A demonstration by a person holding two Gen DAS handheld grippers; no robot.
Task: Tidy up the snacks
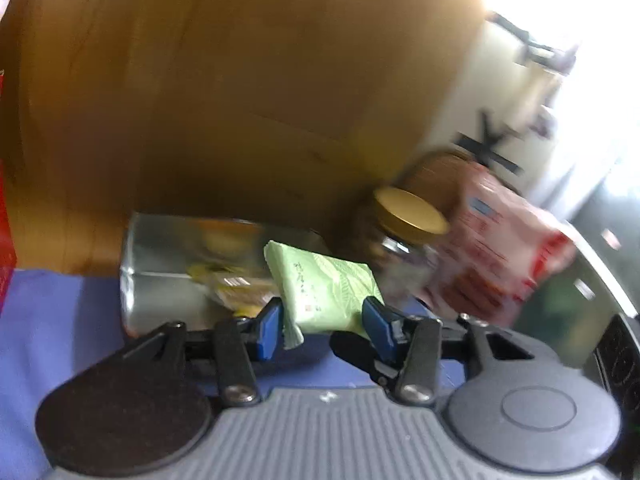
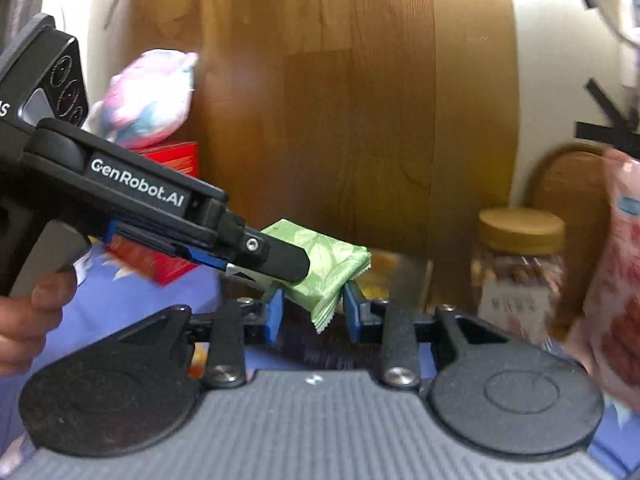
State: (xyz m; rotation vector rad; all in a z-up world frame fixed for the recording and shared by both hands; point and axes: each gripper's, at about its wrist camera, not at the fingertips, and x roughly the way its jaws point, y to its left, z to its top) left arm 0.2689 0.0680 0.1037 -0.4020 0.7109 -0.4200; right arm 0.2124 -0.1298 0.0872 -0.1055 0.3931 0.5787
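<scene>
- Far left in the right wrist view, a person's hand holds the handle of the left gripper, which reaches in from the left.
- Behind it sit a pastel plush toy and a red box on the blue cloth.
- The green leaf-print snack packet is held off the table by both tools. The left gripper's blue pads press on its two sides, jaws clamped on it.
- The right gripper closes on the same packet from below, its pads against the crimped end.
- Behind the packet lies a shiny metal tin with yellow wrapped snacks inside.
- A tall wooden board stands at the back.
- Right of the packet stands a clear jar with a gold lid.
- Far right is a pink-red snack bag, blurred.
</scene>
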